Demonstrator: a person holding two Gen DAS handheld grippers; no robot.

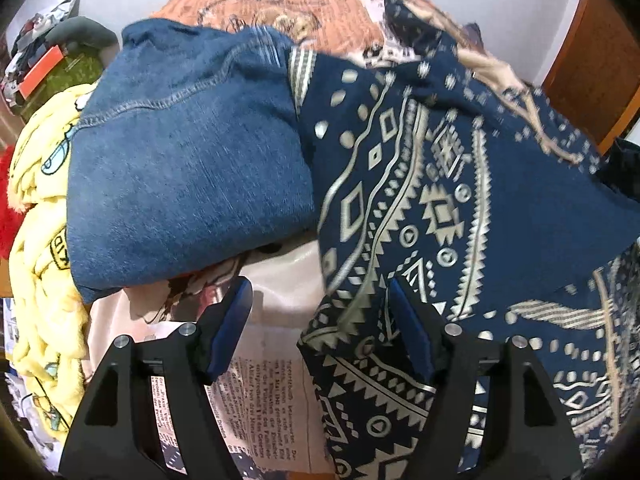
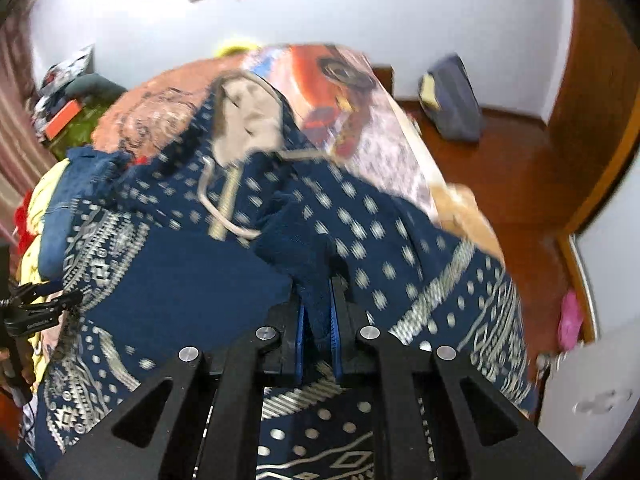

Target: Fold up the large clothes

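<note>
A large navy garment with a cream geometric print [image 1: 460,208] lies spread over the bed; it also shows in the right wrist view [image 2: 192,280], with a beige drawstring [image 2: 224,208] near its hood. My left gripper [image 1: 320,292] is open, its right finger resting against the garment's edge and its left finger over the bedsheet. My right gripper [image 2: 318,296] is shut on a raised fold of the navy garment and holds it above the bed. The left gripper is also visible at the left edge of the right wrist view [image 2: 36,312].
A folded blue denim piece [image 1: 188,176] lies on the bed left of the garment, beside a yellow printed cloth [image 1: 44,280]. The bedsheet [image 1: 264,360] is orange and white with print. A wooden floor [image 2: 500,176] with a grey bag [image 2: 452,100] lies right of the bed.
</note>
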